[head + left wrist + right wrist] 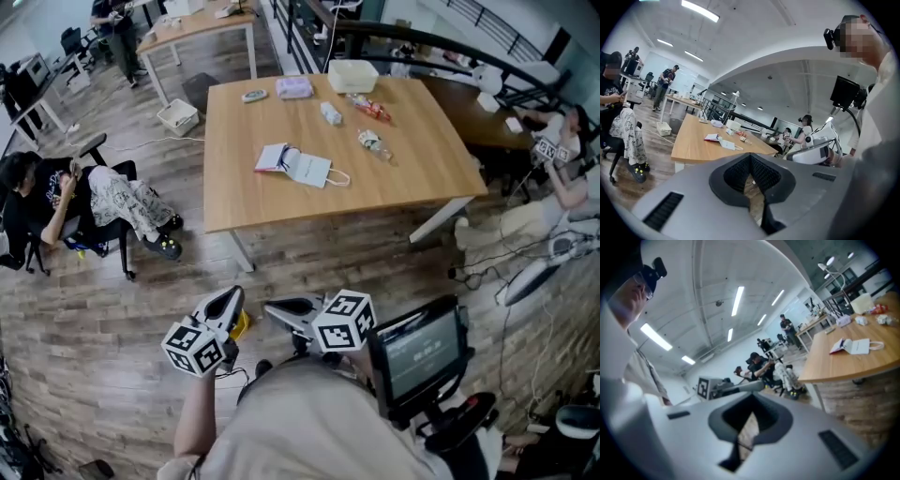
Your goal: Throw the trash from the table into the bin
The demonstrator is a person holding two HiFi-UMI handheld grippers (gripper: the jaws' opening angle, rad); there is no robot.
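Your left gripper (pixel 223 304) and right gripper (pixel 281 307) sit low and close to your body, just beside each other, well short of the wooden surface (pixel 262 202). Both pairs of jaws are closed together with nothing between them; each gripper view shows only floor through the slit.

The trash lies spread across the far half of the surface:
- A white paper bag (pixel 311 169) with a thin loop handle lies flat near the middle. A small red-and-white booklet (pixel 271 157) touches its left edge.
- To the right of the bag, a crumpled clear plastic bottle (pixel 373 142) lies on its side.
- Farther back there is a red snack wrapper (pixel 369 108) and, just to its left, a small crushed white piece (pixel 331 113).
- Near the far edge sit a pale pink packet (pixel 293 87), a small flat device (pixel 253 96) to its left, and a white rectangular tub (pixel 352 75) to its right.

A small white bin (pixel 177 116) stands on the wood floor just off the far left corner of the surface.

A person (pixel 56 202) sits in a chair to the left, well away from the surface.
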